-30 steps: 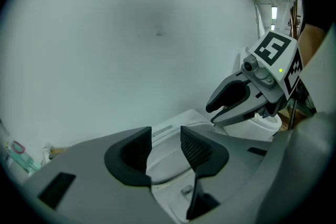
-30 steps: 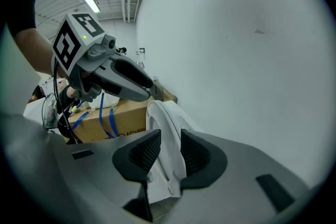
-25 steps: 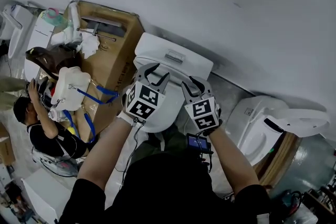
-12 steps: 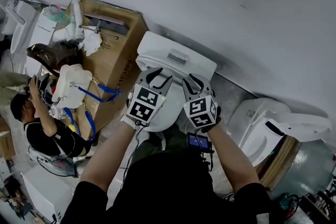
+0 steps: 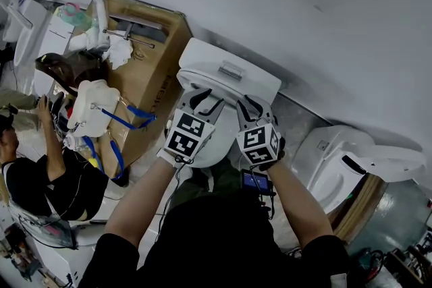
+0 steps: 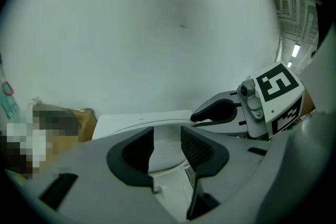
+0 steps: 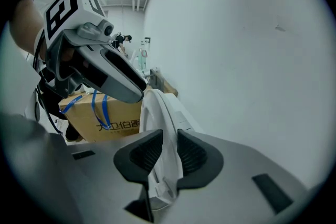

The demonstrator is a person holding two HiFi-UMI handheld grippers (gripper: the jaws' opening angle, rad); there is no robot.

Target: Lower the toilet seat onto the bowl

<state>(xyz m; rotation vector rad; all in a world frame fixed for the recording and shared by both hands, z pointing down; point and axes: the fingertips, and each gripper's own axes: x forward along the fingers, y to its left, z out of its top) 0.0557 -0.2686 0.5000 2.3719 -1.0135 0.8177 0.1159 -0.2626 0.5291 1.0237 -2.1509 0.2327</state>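
Note:
A white toilet stands against the wall, its tank [image 5: 229,74] at the back. The white seat [image 5: 217,131] is raised, leaning toward the tank. My right gripper [image 5: 251,108] is shut on the seat's edge; in the right gripper view the thin white rim [image 7: 157,113] runs up between the ribbed pads [image 7: 186,152]. My left gripper [image 5: 201,102] hovers beside it at the seat's left, open, nothing between its fingers [image 6: 195,147]. In the left gripper view the tank top [image 6: 142,122] lies ahead and the right gripper [image 6: 231,110] shows at the right.
A cardboard box [image 5: 150,81] with blue straps and loose fittings on top stands left of the toilet. A person [image 5: 40,175] crouches at the far left. Another toilet [image 5: 337,165] stands at the right. The white wall [image 5: 283,3] is close behind the tank.
Both grippers have edged slightly up toward the tank, still at the raised seat. The person at the left has shifted lower and further left.

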